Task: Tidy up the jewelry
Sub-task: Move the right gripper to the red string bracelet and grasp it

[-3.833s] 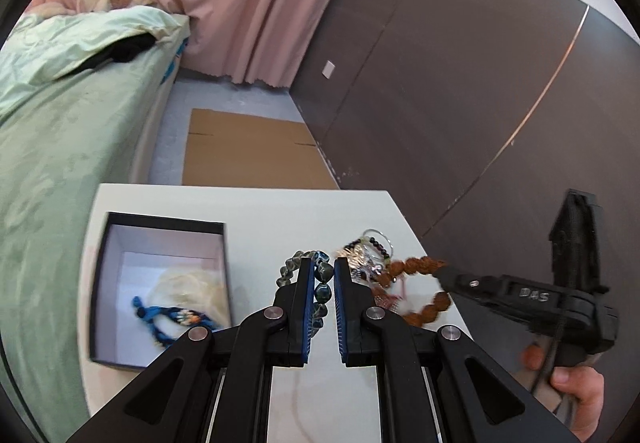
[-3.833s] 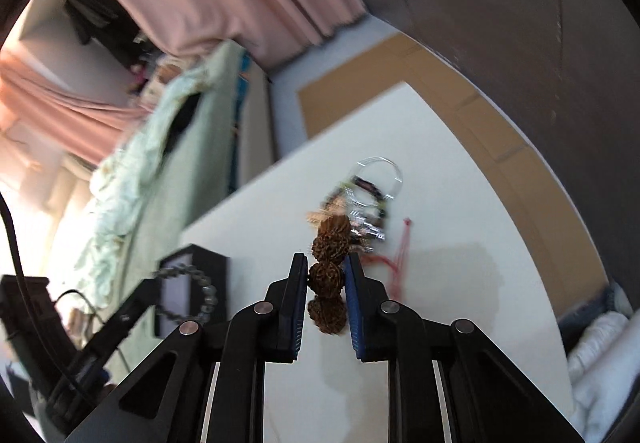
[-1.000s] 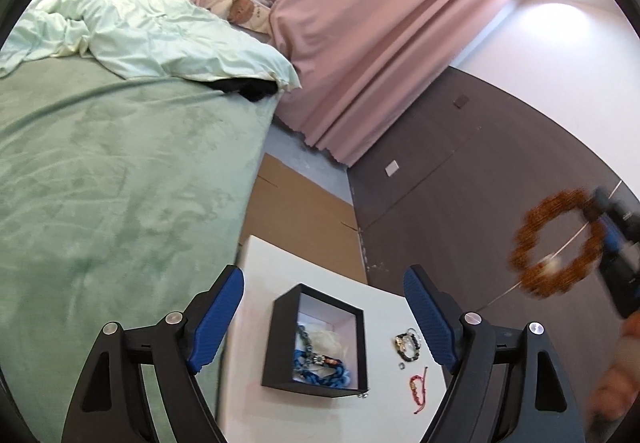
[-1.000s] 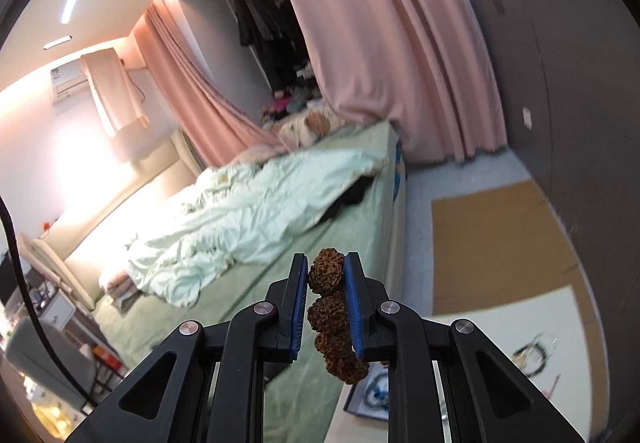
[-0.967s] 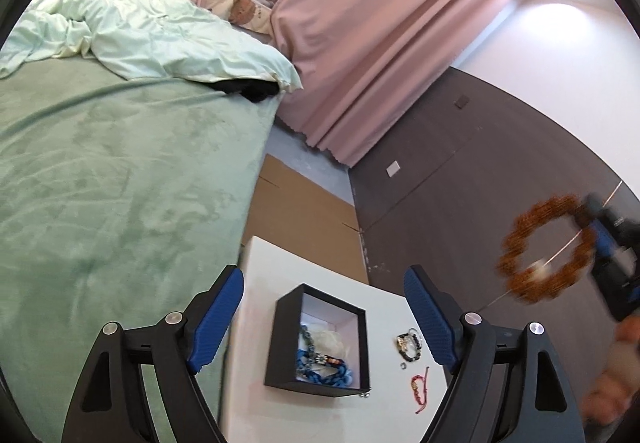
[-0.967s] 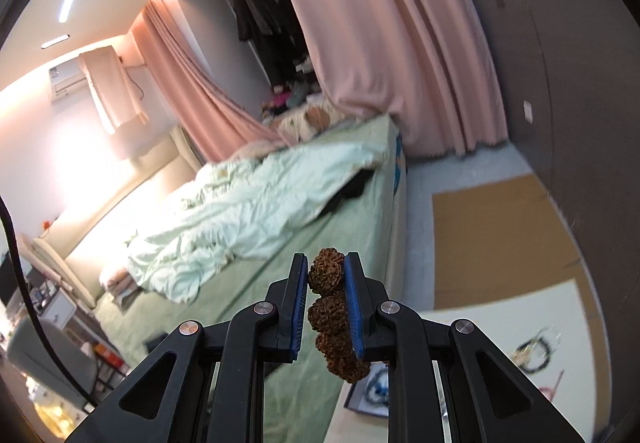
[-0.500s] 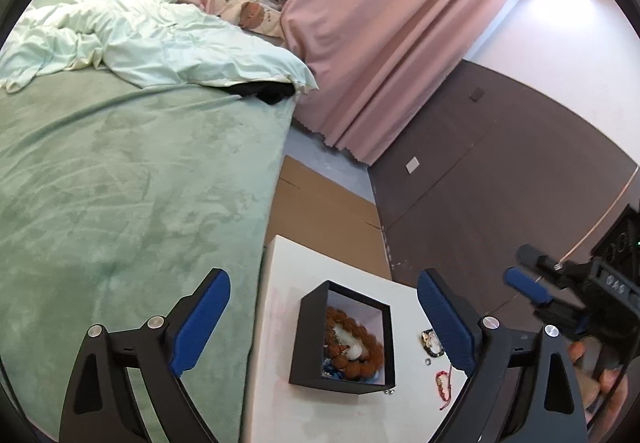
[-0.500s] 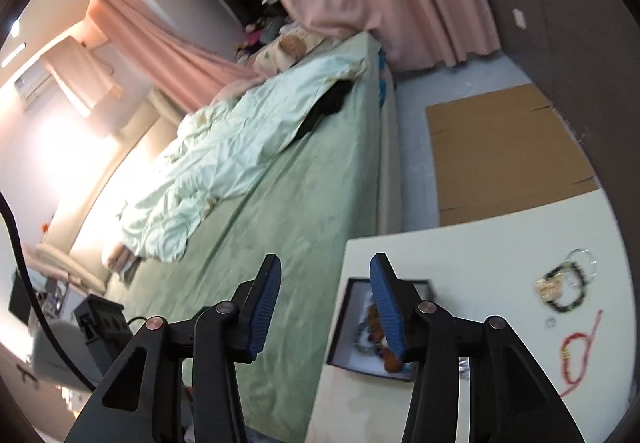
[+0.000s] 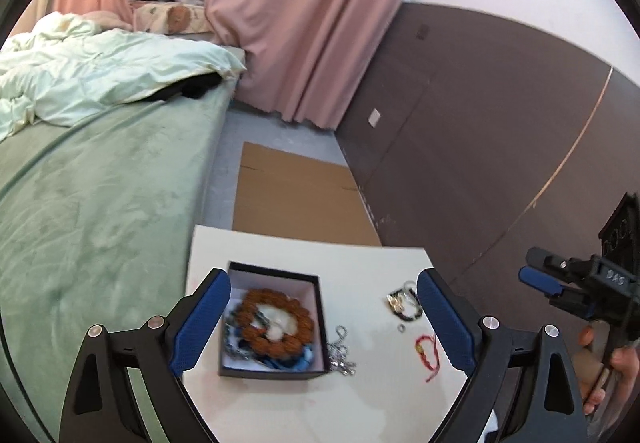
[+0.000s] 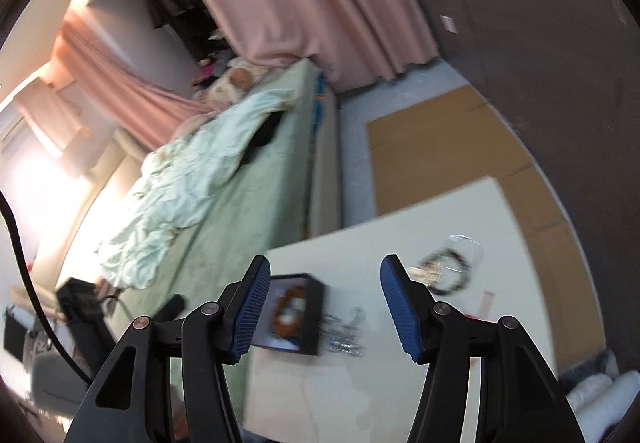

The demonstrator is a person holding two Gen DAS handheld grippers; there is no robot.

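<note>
A black box stands on the white table. A brown bead bracelet lies in it on top of blue and dark pieces. My left gripper hovers wide open above the box, holding nothing. Right of the box lie a silver chain, a dark bead bracelet, a small ring and a red cord bracelet. My right gripper is above the table with its jaws opening and nothing between them. Below it, blurred, are the box and the brown bracelet.
A green bed with a pale quilt runs along the table's left side. Flat cardboard lies on the floor beyond the table, with a dark wall to the right. A hand holds the right gripper at the right edge.
The right gripper opened and let go of the brown bead bracelet, which now lies in the box. The right gripper has dropped lower toward the table. The left gripper's view has swung over the box.
</note>
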